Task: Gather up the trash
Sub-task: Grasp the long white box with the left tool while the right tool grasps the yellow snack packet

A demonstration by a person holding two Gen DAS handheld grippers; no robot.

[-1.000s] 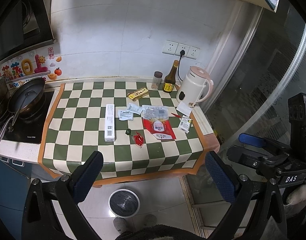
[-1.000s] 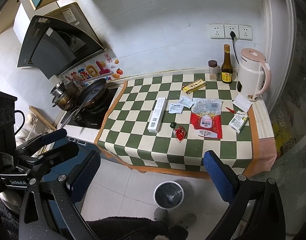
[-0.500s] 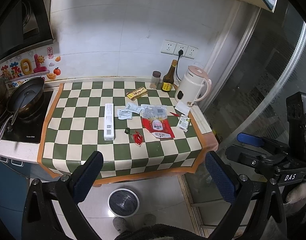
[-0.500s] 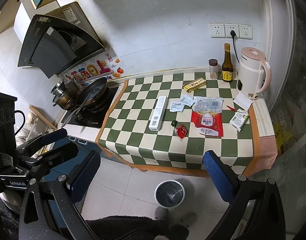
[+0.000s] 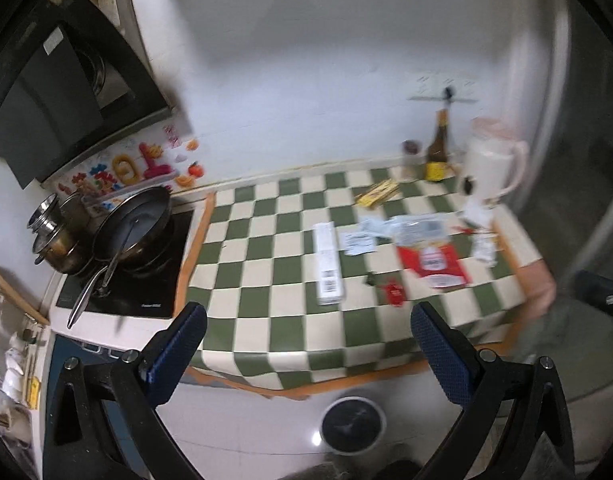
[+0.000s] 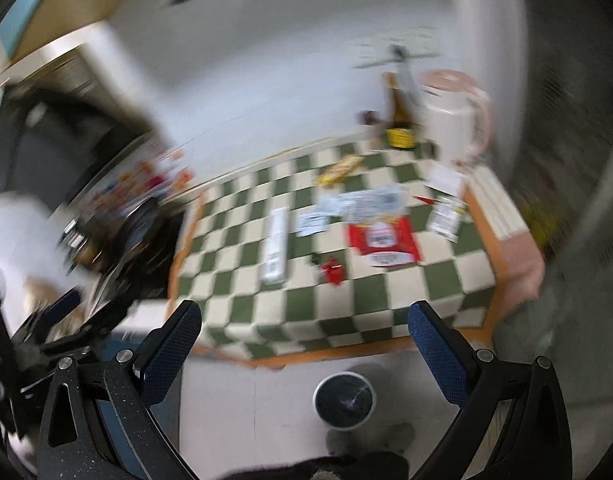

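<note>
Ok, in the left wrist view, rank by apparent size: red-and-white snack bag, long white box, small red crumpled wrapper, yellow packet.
1. Red-and-white snack bag
2. Long white box
3. Yellow packet, though it lies farther away, so its real size is unsure
4. Small red crumpled wrapper

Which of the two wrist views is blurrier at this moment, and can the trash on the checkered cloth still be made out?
Right wrist view: heavy motion smear, worst at the left by the stove; red packet and white box still recognisable, print unreadable. Left wrist view: milder blur, pans fairly crisp, the packet's edges soft. Both show fisheye bending; each hand-held gripper's fingers stay sharp.
</note>
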